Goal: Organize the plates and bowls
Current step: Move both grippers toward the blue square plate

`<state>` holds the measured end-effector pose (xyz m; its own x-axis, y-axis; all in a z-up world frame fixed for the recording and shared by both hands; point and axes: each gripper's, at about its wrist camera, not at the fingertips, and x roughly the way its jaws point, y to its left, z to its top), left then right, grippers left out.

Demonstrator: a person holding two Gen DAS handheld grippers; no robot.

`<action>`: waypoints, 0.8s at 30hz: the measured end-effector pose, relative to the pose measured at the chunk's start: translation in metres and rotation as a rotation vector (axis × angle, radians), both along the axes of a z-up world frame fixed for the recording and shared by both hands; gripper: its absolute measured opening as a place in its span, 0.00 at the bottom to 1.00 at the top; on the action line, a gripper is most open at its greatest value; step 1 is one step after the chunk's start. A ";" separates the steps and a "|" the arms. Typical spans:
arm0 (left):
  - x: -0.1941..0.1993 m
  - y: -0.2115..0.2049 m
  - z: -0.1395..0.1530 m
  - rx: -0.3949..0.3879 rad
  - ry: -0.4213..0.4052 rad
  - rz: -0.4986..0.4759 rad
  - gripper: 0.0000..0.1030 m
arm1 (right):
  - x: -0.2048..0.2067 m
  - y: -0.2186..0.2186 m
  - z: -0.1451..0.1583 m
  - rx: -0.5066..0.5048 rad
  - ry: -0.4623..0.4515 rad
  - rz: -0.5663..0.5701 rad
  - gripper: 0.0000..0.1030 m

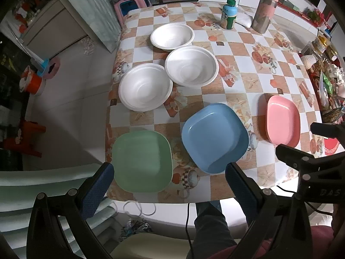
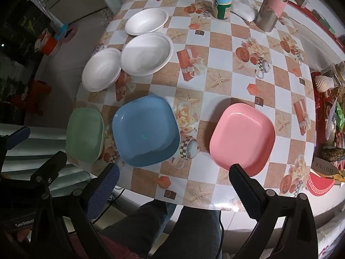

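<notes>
While both the left tool (image 1: 170,174) and the right tool (image 2: 174,177) are hovering wide and empty over the tabletop's (image 2: 224,79) near edge, three plates (green (image 1: 142,161), blue (image 2: 145,129), pink (image 2: 241,136)) and three white bowls (image 1: 192,65) toward its left edge are awaiting stacking, likely starting with a rim grasp.

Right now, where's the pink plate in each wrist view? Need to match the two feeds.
Left wrist view: the pink plate sits at the right edge, foreshortened, just above the other gripper's black frame.
Right wrist view: the pink plate is right of center, near the table's front edge, just above the right finger.
Shared landmark: the blue plate lies immediately left of it in both views.
</notes>
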<state>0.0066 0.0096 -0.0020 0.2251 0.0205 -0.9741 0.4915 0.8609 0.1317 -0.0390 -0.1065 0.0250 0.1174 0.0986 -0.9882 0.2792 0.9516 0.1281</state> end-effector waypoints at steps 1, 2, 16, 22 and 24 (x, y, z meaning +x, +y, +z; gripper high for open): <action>0.000 0.001 0.000 0.001 0.001 0.000 1.00 | 0.001 0.000 0.000 -0.001 0.000 0.001 0.99; 0.001 0.003 -0.001 0.001 0.002 0.000 1.00 | 0.001 0.001 0.000 -0.001 0.000 0.001 0.99; 0.004 -0.008 -0.011 0.053 -0.010 0.008 1.00 | 0.002 -0.004 -0.007 0.004 0.005 0.004 0.99; 0.016 0.006 -0.059 0.144 0.088 0.065 1.00 | 0.016 -0.005 -0.039 0.002 0.036 0.049 0.99; 0.017 0.011 -0.071 0.169 0.091 0.076 1.00 | 0.023 -0.004 -0.056 0.019 0.056 0.061 0.99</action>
<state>0.0235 0.0203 -0.0732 0.1276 0.1993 -0.9716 0.4427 0.8652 0.2356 -0.0156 -0.1104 -0.0307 0.0548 0.1231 -0.9909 0.2285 0.9645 0.1325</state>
